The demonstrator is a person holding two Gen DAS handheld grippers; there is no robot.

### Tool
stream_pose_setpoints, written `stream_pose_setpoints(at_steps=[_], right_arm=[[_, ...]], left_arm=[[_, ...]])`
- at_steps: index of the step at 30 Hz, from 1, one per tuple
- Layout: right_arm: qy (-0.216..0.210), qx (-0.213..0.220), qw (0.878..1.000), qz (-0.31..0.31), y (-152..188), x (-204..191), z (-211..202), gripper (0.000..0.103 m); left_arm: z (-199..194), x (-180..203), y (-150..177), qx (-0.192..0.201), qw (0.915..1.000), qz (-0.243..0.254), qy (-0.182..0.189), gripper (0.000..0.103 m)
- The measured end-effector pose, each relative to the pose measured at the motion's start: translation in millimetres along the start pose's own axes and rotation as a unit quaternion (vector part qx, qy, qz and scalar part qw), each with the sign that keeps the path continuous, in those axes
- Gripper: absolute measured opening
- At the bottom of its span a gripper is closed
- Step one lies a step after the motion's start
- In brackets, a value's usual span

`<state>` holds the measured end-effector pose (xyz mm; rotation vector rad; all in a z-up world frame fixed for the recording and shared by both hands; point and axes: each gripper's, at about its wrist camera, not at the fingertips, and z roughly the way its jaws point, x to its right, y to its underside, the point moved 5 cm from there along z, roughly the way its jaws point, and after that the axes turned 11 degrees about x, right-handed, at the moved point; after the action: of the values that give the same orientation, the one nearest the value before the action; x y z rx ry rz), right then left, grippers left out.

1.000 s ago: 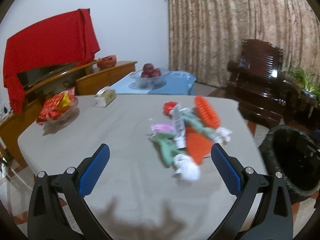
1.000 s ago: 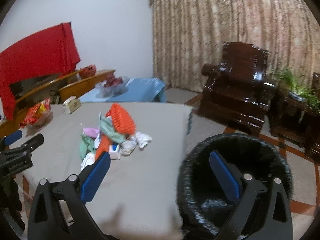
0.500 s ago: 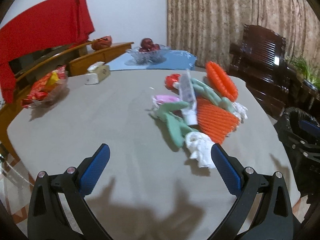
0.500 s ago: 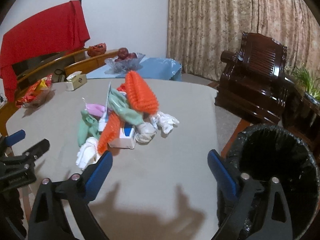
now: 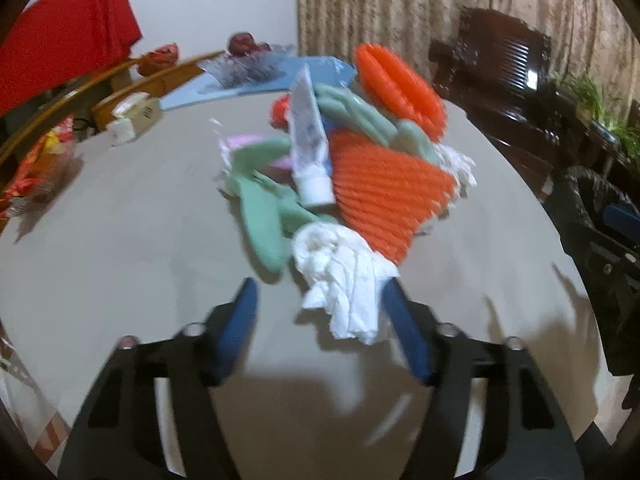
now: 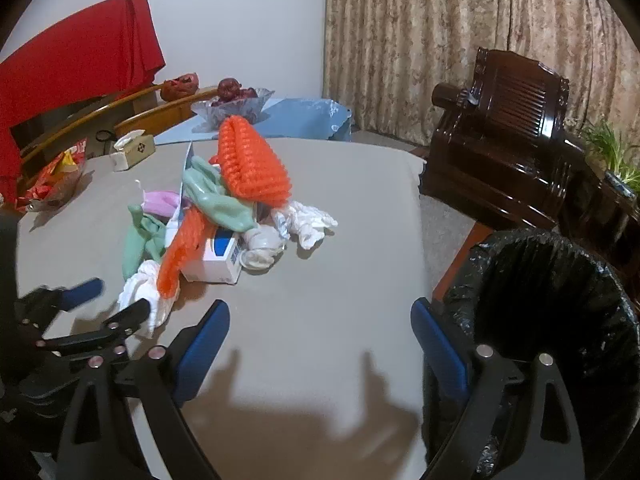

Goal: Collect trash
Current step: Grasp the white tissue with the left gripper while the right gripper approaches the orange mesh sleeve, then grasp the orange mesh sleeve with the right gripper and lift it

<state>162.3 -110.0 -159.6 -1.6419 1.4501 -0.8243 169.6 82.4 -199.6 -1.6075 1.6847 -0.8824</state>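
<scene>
The left gripper [image 5: 320, 312] was low over the grey desk [image 5: 120, 240], its jaws apart on both sides of a crumpled white paper tissue [image 5: 344, 280] and not pressing it. This tissue lay at the near edge of a trash pile, next to an orange foam fruit net [image 5: 384, 196], a pale green rubber glove [image 5: 260, 216] and a white squeezed tube [image 5: 308, 144]. In the right view a small white and blue carton [image 6: 216, 256] lay under the net. The right gripper [image 6: 320, 336] hung over bare desk with its jaws wide apart, holding nothing. A black-lined round trash bin [image 6: 560, 320] stood on the floor at the right of the desk.
</scene>
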Motion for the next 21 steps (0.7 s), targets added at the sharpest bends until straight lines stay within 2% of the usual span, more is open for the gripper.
stream_pose_setpoints(at_steps=[4,7,12,15,21], right_arm=[[-0.007,-0.002,1.0,-0.007,-2,-5,3,0.09],[-0.017,-0.002,1.0,-0.009,-4,-11,6,0.085],[-0.038,0.002,0.999,-0.009,-11,-26,11,0.079],[-0.042,0.003,0.999,-0.012,-14,-32,15,0.079],[-0.04,0.001,0.999,-0.009,-12,-32,18,0.079]], left_arm=[[2,4,5,-0.003,0.9989,-0.016,0.045,0.024],[-3,4,4,0.0,0.9988,-0.01,0.049,0.018],[-15,-6,-1,0.01,0.9983,-0.027,0.051,0.015],[-26,-16,-6,0.022,0.9983,-0.03,0.044,0.015],[-34,-30,-10,0.022,0.9984,-0.036,0.036,0.015]])
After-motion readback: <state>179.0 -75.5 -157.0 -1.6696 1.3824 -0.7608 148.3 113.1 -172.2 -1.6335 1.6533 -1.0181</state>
